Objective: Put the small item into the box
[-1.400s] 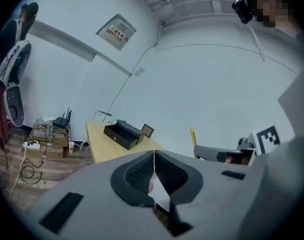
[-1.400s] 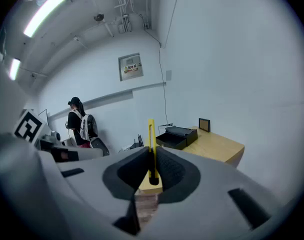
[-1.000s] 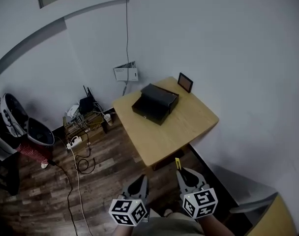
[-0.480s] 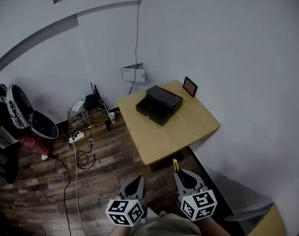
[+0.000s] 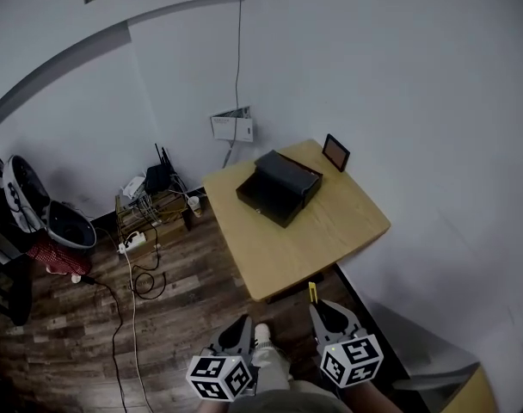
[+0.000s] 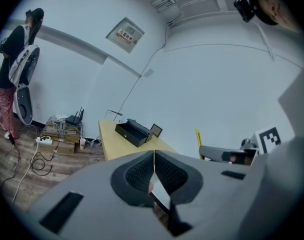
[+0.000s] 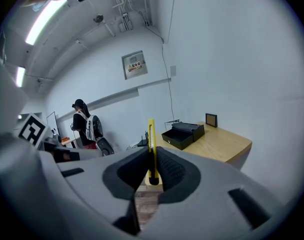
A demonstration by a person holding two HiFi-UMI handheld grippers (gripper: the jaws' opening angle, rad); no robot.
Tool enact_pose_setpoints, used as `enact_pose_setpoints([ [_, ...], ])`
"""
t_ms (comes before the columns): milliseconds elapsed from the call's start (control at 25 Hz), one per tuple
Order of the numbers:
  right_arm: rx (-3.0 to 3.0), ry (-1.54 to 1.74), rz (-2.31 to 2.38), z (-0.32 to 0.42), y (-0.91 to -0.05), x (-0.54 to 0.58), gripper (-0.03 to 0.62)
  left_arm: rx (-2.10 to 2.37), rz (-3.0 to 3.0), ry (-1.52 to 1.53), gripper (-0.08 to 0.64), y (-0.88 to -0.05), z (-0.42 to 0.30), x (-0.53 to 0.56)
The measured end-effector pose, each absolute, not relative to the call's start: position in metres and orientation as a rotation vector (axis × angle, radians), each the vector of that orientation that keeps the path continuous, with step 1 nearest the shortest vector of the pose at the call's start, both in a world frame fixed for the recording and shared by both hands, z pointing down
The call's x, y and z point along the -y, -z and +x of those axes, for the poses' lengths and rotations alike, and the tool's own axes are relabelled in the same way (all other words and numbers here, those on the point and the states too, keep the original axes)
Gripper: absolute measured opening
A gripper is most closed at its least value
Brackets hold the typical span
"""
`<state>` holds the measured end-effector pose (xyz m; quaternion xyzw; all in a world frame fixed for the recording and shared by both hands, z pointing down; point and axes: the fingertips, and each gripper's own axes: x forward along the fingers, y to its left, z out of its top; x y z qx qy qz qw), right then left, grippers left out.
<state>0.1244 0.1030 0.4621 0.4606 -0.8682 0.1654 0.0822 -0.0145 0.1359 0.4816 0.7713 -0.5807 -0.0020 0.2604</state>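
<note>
**Transport of the small item toward the box**

Right gripper (image 7: 152, 171) is pinching the small item, a slim yellow cutter-like tool (image 7: 151, 139), edge-on between its pads. The long body is standing upright and projecting past the jaw tips, which is leaving the free end clear for lowering into a container. Left gripper (image 6: 154, 165) is carrying nothing. Its jaws are pressing together, and it is hanging just beside the right one, low over the wooden floor (image 5: 175, 299). Black box (image 5: 277, 188) is sitting on the wooden table (image 5: 330, 231), well apart from both grippers, and appears open with its cavity facing up.

Judgement: the carrying step is under way and insertion is not yet begun. The next move is calling for positioning the tool above the open cavity before release.
</note>
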Motion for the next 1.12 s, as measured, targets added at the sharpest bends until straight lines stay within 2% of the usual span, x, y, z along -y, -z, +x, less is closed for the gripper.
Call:
enact_pose_setpoints([
  [360, 2.524, -0.489, 1.421, 0.123, -0.467, -0.016, 0.038, 1.503, 2.115, 0.005, 0.003, -0.488, -0.020, -0.035],
  [1120, 2.512, -0.428, 1.421, 0.057, -0.457, 0.165, 0.038, 1.419, 2.142, -0.039, 0.004, -0.488, -0.061, 0.130],
])
